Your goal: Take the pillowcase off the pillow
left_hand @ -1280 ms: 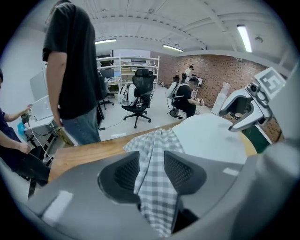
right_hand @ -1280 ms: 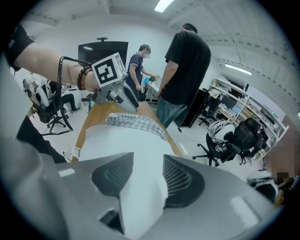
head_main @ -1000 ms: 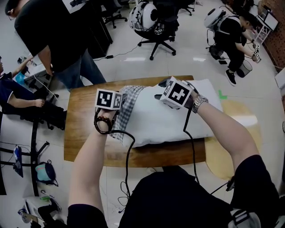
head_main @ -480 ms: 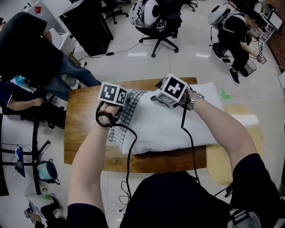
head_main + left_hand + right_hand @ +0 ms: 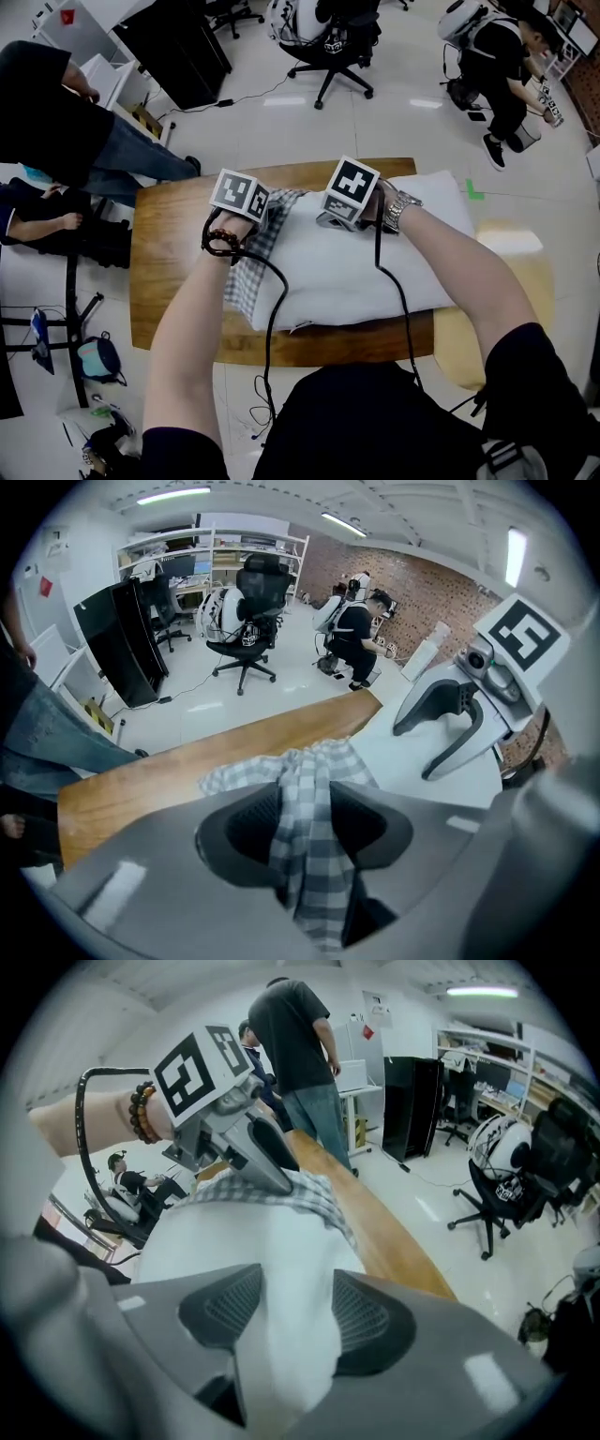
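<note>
Pillowcase [image 5: 246,281], where is it?
Bunched in grey-and-white check at the left end of the white pillow [image 5: 356,272], on the wooden bench [image 5: 169,272].
And the grips?
Left hand-held gripper [image 5: 305,822] is clamped on a fold of check; right hand-held gripper [image 5: 286,1321] pinches the pillow's white cloth. Both pairs of jaws have just been closing.
How to pull?
Hold the pillow fast, I'd say, and draw the check leftward, low and steady, so it slides off without snagging.
</note>
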Available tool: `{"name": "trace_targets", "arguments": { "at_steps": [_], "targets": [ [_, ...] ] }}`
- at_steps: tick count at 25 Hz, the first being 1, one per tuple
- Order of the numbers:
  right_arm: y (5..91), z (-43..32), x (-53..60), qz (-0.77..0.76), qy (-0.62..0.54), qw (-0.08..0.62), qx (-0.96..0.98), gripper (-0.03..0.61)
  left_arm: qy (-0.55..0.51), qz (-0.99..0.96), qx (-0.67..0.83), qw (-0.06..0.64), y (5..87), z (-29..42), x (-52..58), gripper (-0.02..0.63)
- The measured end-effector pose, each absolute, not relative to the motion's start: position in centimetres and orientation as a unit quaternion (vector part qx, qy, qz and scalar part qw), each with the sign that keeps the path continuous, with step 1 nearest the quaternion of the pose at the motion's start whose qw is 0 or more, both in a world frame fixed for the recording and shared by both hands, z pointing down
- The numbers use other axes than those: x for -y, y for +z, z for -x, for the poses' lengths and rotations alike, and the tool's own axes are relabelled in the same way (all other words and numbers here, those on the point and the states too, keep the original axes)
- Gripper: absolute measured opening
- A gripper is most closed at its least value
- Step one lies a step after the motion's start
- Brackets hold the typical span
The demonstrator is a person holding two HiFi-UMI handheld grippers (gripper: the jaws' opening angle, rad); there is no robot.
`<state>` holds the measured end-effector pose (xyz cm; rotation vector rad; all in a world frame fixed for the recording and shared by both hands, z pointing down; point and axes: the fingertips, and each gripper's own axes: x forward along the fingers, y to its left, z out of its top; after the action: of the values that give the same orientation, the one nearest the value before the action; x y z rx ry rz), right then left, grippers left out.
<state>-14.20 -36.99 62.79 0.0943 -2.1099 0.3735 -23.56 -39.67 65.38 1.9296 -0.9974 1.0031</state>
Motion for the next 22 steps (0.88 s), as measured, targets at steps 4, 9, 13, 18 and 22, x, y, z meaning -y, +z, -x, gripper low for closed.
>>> {"name": "trace_targets", "arguments": {
  "at_steps": [4, 9, 13, 18, 22],
  "targets": [
    [63.3, 14.3, 36.5, -0.028, 0.164, 0.496, 0.852, 0.098, 0.412, -0.740, 0.398, 0.352, 65.1, 24.0, 39.7, 0.103],
    [63.1, 14.0, 36.8, -0.043, 0.151, 0.510, 0.846, 0.023, 0.416, -0.732, 0.422, 0.336, 64.9, 25.4, 40.7, 0.023],
    [61.8, 12.7, 36.7, -0.060, 0.147, 0.511, 0.845, 0.018, 0.399, -0.723, 0.456, 0.331, 64.2, 27.5, 41.2, 0.020],
    [60.8, 10.7, 36.5, -0.078, 0.149, 0.508, 0.845, 0.018, 0.386, -0.704, 0.492, 0.336, 64.0, 30.1, 41.1, 0.017],
    [60.6, 9.4, 36.4, -0.092, 0.150, 0.512, 0.841, 0.017, 0.387, -0.689, 0.512, 0.336, 64.1, 31.9, 40.8, 0.017]
  ]
}}
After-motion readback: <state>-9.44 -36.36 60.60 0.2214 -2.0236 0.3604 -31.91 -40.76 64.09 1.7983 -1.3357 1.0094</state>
